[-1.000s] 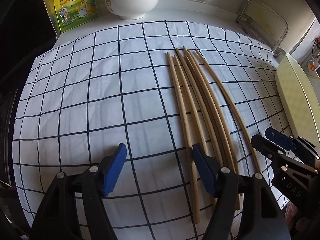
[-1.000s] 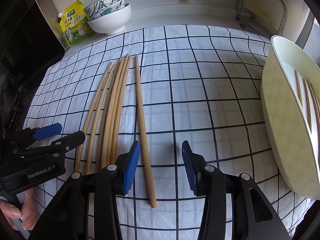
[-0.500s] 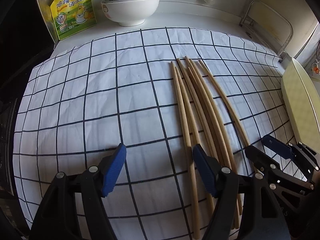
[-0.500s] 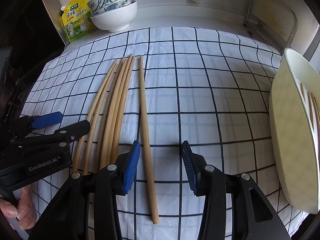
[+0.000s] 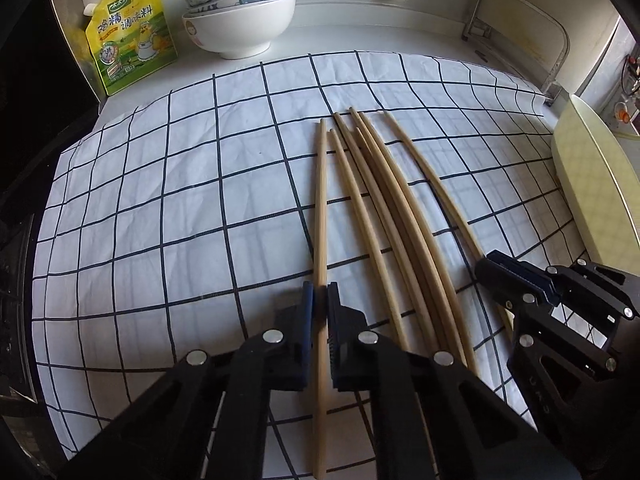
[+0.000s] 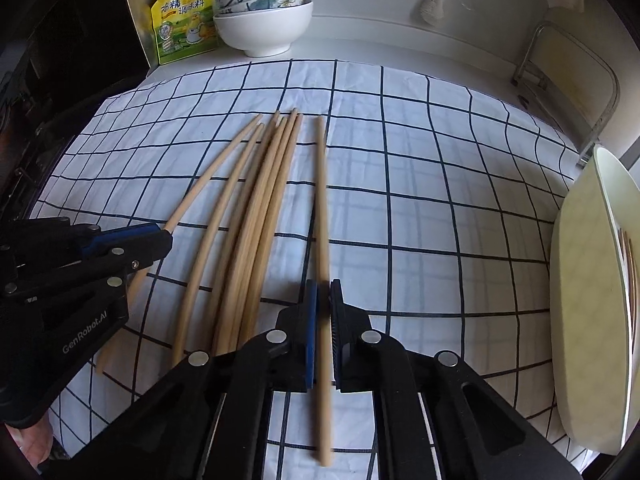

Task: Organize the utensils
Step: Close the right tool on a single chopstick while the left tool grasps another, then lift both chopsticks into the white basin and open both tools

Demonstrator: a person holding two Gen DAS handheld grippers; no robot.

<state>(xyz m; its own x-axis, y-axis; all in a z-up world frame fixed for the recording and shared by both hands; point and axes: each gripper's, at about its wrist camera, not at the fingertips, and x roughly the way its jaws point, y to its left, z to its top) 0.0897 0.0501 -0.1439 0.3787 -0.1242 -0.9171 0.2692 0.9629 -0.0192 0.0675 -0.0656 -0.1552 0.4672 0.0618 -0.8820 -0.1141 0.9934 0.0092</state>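
Wooden chopsticks (image 5: 384, 216) lay on checked cloth (image 5: 160, 208); left gripper (image 5: 319, 300) pinched the leftmost (image 5: 321, 200), right gripper (image 6: 323, 296) the rightmost (image 6: 322, 208).

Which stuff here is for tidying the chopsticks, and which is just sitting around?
For the job: left claw pinching the leftmost chopstick; right claw pinching the rightmost chopstick; loose chopsticks; cream tray.

Just sitting around: stacked bowls, yellow seasoning pouch, checked cloth.

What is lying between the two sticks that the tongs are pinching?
Five loose chopsticks lie side by side on the checked cloth between the left tongs' stick and the right tongs' stick. The right wrist view shows it best.
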